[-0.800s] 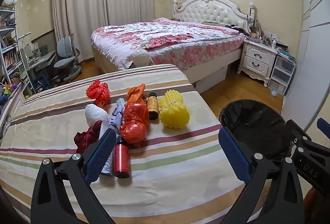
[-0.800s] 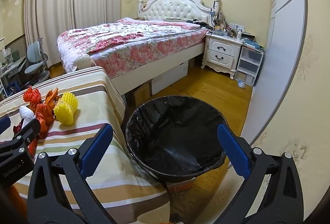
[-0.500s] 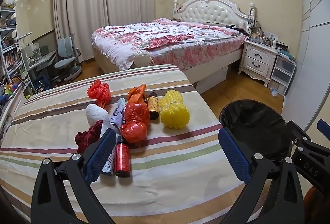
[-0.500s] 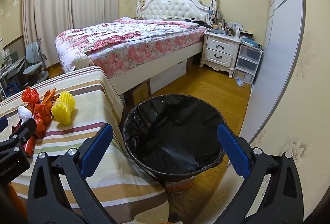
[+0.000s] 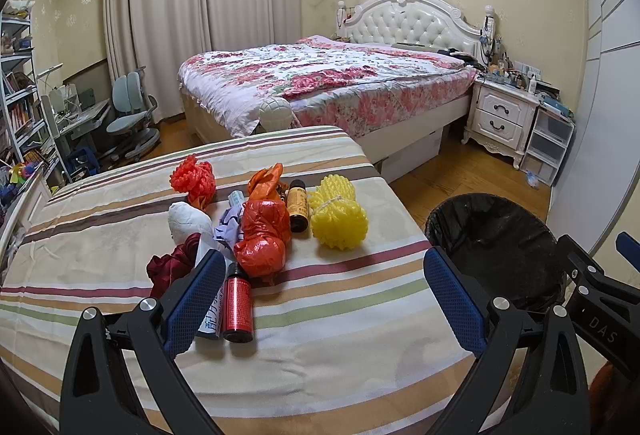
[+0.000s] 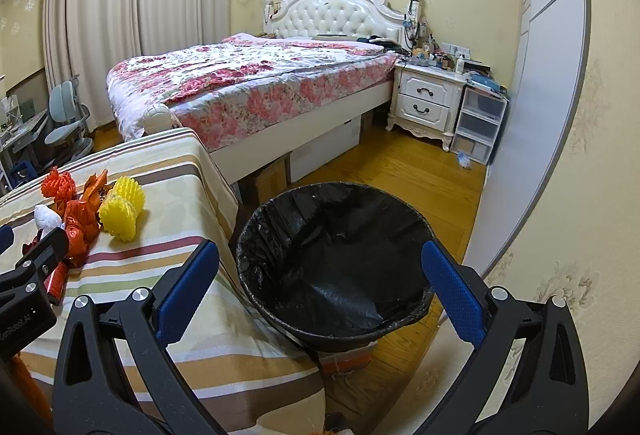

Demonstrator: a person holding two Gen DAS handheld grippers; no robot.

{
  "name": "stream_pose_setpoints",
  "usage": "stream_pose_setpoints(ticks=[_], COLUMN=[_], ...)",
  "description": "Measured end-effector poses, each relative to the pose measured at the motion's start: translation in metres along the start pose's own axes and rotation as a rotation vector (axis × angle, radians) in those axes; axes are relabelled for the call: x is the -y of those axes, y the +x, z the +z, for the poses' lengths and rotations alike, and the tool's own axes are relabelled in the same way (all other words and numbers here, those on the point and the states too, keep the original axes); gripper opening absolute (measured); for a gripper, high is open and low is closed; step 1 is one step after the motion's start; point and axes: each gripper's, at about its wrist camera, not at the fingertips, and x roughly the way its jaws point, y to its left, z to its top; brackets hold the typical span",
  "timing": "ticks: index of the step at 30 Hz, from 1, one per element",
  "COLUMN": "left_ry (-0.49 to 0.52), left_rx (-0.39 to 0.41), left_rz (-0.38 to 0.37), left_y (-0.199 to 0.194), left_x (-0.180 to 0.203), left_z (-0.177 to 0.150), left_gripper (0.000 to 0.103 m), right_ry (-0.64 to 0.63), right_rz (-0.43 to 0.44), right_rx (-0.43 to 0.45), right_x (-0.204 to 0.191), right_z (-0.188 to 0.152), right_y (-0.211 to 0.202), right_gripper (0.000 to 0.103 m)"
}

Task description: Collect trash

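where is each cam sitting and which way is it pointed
Left wrist: on the left tongs, angled down at the trash pile on the striped table; its open blue fingers frame the view, with the right tongs at the right edge.
Right wrist: on the right tongs, angled down into the black-lined bin; its open fingers show, the left tongs at the left edge.
Shared: table, yellow foam net, bin, bed.

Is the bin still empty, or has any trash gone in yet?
Empty, as far as visible: the bin shows only its black liner, and the trash sits on the table.

Bare striped tablecloth [image 5: 340,335] lies between fingers [image 5: 196,299] and trash pile [image 5: 260,231].
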Motion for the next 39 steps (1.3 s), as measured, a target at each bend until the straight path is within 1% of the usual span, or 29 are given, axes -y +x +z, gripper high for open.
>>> stream_pose_setpoints(ticks=[14, 39], left_ry=[-0.002, 0.002], left_rx=[-0.004, -0.005], left_rz=[-0.004, -0.001], left_y=[-0.0065, -0.0071], left_x=[0.0019, 0.001], left_z=[-0.0005, -0.0001], left_gripper=[0.097, 0.097], right_ry=[0.001, 0.006], right_rz=[-0.001, -0.006], right_rx=[-0.001, -0.009], right_x=[0.0004, 0.0049], right_z=[-0.0001, -0.0024], right_y=[0.0001, -0.001], right_gripper=[0.099, 0.099])
